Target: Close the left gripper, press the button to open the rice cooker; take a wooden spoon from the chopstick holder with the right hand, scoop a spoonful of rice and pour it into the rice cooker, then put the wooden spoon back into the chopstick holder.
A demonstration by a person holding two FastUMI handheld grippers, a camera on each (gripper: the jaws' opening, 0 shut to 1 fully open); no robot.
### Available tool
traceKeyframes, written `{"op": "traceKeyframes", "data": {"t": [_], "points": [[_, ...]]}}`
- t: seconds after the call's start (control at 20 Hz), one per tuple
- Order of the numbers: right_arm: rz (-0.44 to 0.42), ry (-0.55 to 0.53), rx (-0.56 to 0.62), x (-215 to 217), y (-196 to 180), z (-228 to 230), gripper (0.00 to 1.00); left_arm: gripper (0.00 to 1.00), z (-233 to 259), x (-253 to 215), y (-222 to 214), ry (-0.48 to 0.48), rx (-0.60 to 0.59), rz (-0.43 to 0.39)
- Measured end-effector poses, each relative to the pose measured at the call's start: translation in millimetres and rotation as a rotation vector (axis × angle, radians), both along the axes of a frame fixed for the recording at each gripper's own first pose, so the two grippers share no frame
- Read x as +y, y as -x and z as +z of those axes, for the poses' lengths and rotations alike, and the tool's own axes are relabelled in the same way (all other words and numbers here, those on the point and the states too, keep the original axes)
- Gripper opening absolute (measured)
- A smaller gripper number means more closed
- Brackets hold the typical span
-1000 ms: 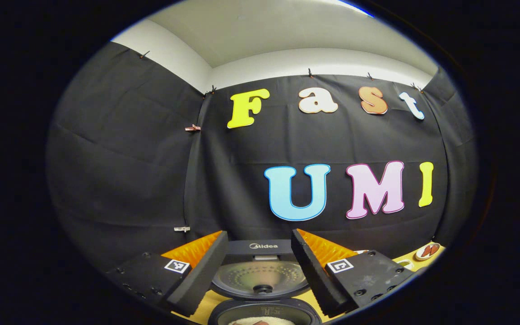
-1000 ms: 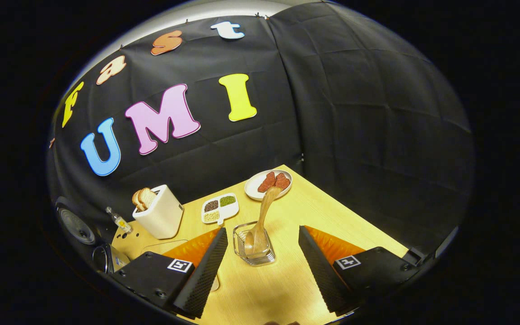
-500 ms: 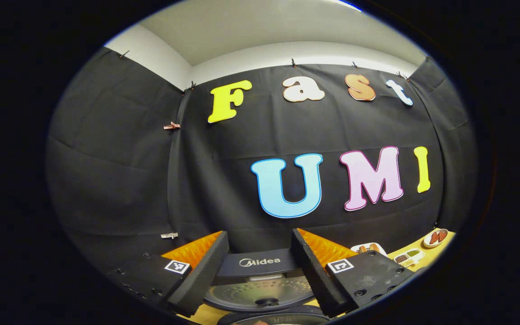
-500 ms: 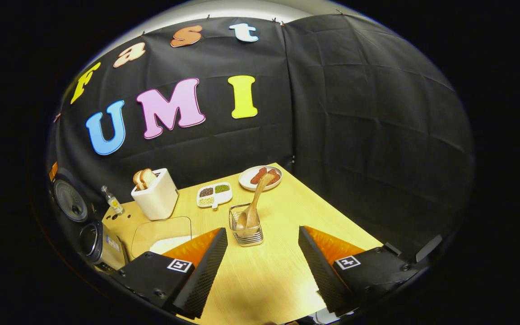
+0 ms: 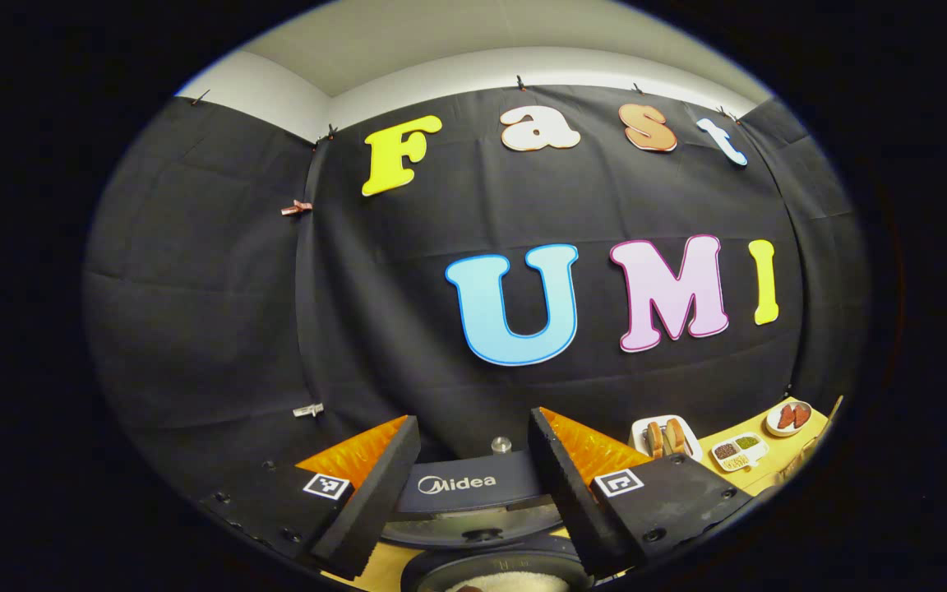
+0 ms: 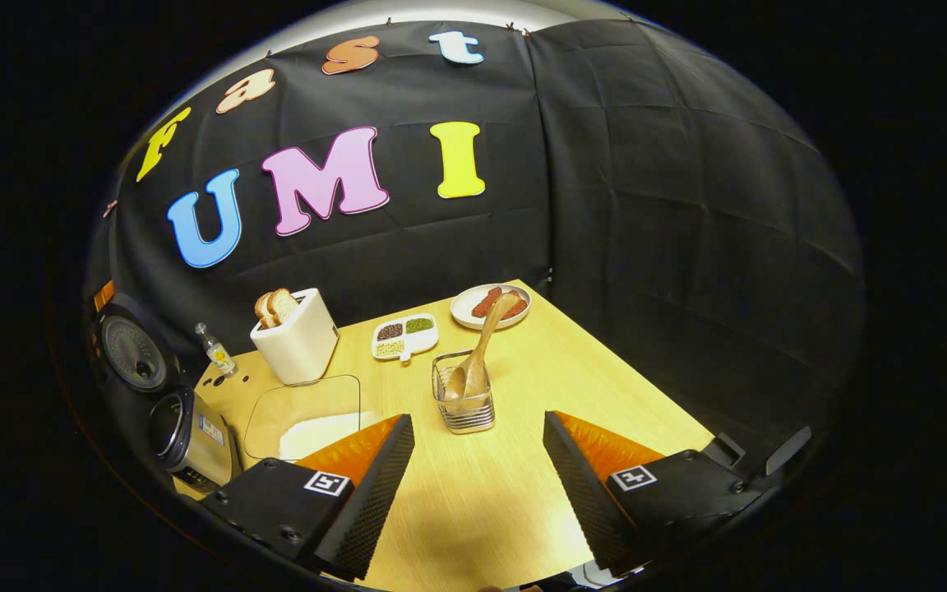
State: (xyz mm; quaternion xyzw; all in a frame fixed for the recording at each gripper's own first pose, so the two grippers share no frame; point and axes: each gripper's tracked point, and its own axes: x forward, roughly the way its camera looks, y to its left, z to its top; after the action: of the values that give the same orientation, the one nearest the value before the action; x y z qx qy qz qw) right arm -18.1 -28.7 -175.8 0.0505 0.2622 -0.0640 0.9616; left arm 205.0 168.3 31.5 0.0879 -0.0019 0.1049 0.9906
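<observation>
My right tongs [image 6: 473,485] stand wide apart and empty above the pale wooden table [image 6: 572,370]. Straight ahead of them, between the fingers and well clear, is the clear, wire-framed chopstick holder [image 6: 464,403] with the light wooden spoon [image 6: 478,353] standing in it, bowl down, handle leaning away from me toward the white plate of red slices [image 6: 490,306]. Off to the left of these tongs lies the clear glass dish of white rice [image 6: 309,419], and beyond it the dark grey and silver rice cooker [image 6: 186,436] with its lid up.

My left tongs [image 5: 473,493] are also wide and holding nothing, with the raised cooker lid [image 5: 473,493] between the fingers and white rice showing in the pot below.

By my judgement the scooping is done and the spoon is home. The risks now are small. If I pull my right tongs back carelessly, a finger could clip the leaning handle and tip the light holder. If my left drops, it could knock the lid shut.
</observation>
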Motion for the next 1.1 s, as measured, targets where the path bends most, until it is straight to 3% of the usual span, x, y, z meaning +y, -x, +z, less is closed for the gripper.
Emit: {"op": "traceKeyframes", "data": {"t": [0.25, 0.45, 0.55, 0.7, 0.85, 1.0, 1.1], "points": [[0.083, -0.011, 0.017, 17.7, -12.9, -15.1, 0.99, 0.94, -24.5, -13.6, 41.4, 0.070, 0.141, 0.029], [0.142, -0.037, 0.033, 31.2, -18.5, -22.5, 0.99, 0.96, -66.4, -26.1, 77.4, 0.201, 0.324, 0.070], [0.168, -0.042, 0.040, 34.7, -19.5, -26.9, 0.99, 0.96, -84.0, -26.9, 91.7, 0.239, 0.347, 0.093], [0.207, -0.049, 0.077, 38.0, -15.5, -35.5, 0.99, 0.97, -110.0, -29.1, 104.1, 0.178, 0.364, 0.111], [0.246, -0.036, 0.102, 34.3, -12.4, -35.0, 0.99, 0.99, -168.2, -29.0, 116.8, 0.226, 0.444, 0.114], [0.251, -0.031, 0.107, 29.2, -8.7, -33.4, 0.99, 1.00, -215.5, -34.0, 126.0, 0.214, 0.462, 0.086], [0.249, -0.037, 0.105, 31.5, -7.9, -31.1, 0.99, 1.00, -217.3, -36.0, 129.9, 0.187, 0.406, 0.079]]}}
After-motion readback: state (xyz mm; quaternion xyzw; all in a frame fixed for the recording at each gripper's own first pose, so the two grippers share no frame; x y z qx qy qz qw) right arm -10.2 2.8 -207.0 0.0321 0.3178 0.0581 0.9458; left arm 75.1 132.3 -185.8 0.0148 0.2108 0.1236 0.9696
